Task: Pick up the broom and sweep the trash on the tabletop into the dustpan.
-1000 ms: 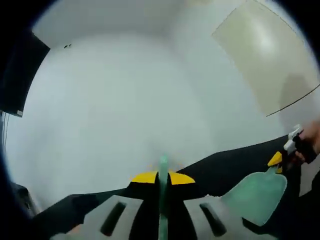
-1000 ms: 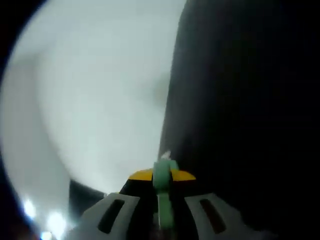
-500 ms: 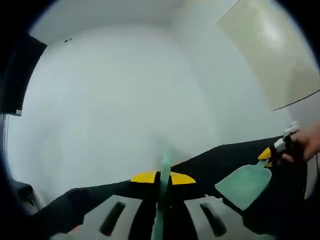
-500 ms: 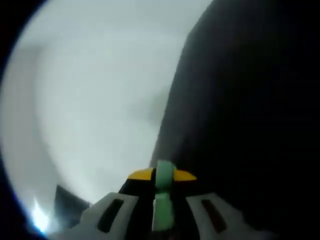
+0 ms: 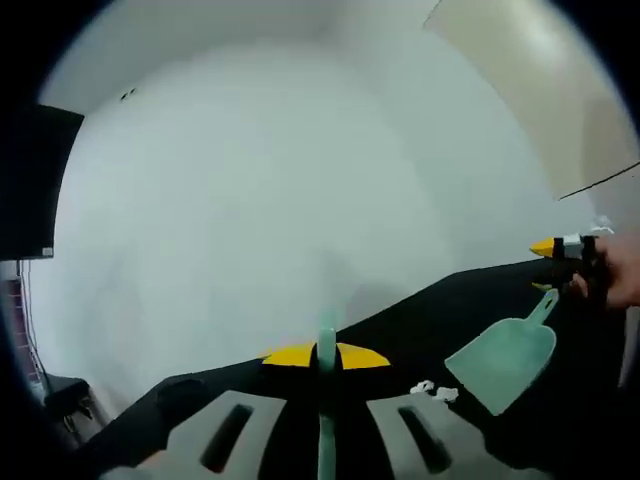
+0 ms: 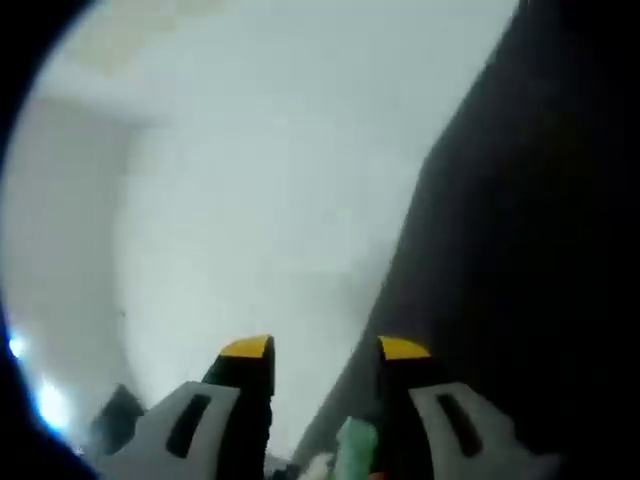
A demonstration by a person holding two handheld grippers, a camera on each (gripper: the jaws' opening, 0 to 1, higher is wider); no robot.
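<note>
The left gripper view looks across a black tabletop (image 5: pixel 430 330) toward a plain white wall (image 5: pixel 250 190), with a beige panel (image 5: pixel 540 80) at the upper right and a dark screen-like shape (image 5: pixel 30 180) at the far left edge; the right gripper view gives a blurred, tilted look at the same white wall (image 6: pixel 260 180) on its left and a large black surface (image 6: pixel 540 260) on its right, too soft to tell more. In the left gripper view the mint-green dustpan (image 5: pixel 503 354) lies at the right, blade toward the camera, its handle running up toward the right gripper (image 5: pixel 560 262), which comes in from the right with a person's hand (image 5: pixel 622 272) behind it; its yellow tips stand apart around the handle's end, and contact cannot be told there. A few small white scraps of trash (image 5: pixel 433 389) lie on the black top just left of the dustpan. The left gripper (image 5: pixel 326 356) is clenched on the thin mint-green broom handle (image 5: pixel 326 345), its yellow tips pressed to either side of it. In its own view the right gripper (image 6: pixel 322 347) stands released, yellow tips well apart, with a blurred mint-green piece (image 6: pixel 355 448) low between the jaws, close to the right one.
</note>
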